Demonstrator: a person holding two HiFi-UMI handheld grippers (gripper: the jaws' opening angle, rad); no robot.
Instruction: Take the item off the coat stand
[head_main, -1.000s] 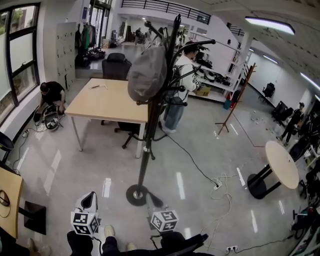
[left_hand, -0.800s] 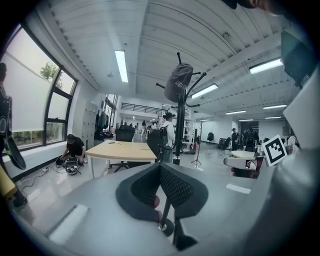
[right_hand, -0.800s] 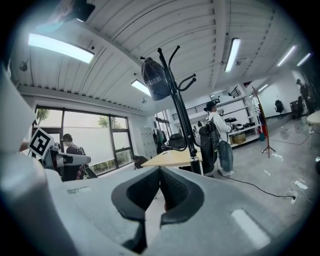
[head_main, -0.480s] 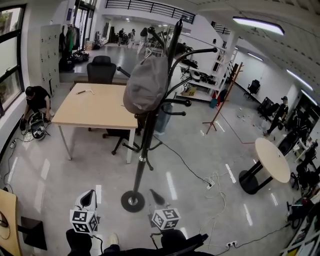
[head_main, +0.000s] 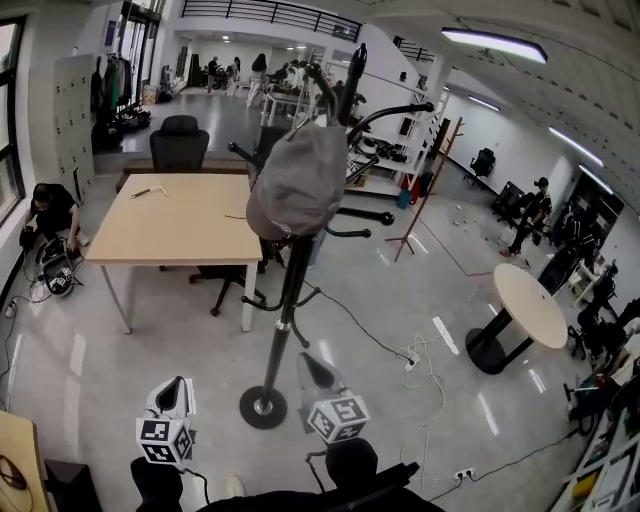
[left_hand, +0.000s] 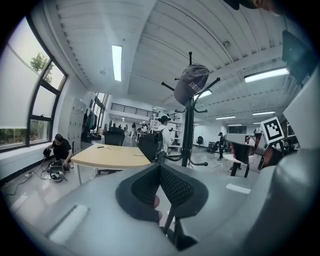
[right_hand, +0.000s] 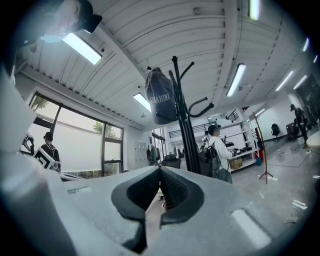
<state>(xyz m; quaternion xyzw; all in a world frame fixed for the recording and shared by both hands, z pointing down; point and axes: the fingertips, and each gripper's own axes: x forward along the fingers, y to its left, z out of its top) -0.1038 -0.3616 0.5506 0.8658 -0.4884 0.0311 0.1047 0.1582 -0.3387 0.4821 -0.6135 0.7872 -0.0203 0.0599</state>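
Note:
A grey cap (head_main: 298, 180) hangs on an upper hook of the black coat stand (head_main: 285, 300), whose round base (head_main: 263, 407) rests on the shiny floor just ahead of me. My left gripper (head_main: 178, 385) is low at the left of the base, shut and empty. My right gripper (head_main: 310, 365) is just right of the base, raised a little, also shut and empty. In the left gripper view the cap (left_hand: 191, 84) sits high above the closed tips (left_hand: 160, 166). The right gripper view has the cap (right_hand: 160, 97) well above its closed tips (right_hand: 160, 168).
A wooden table (head_main: 170, 215) stands behind the stand at the left, with an office chair (head_main: 180, 140) beyond it. A round table (head_main: 530, 305) is at the right. A cable (head_main: 420, 360) trails over the floor. A person (head_main: 45, 215) crouches by the left wall.
The stand and cap have come closer in the head view. My right gripper has risen and moved up beside the base. The left gripper has shifted slightly along the floor side.

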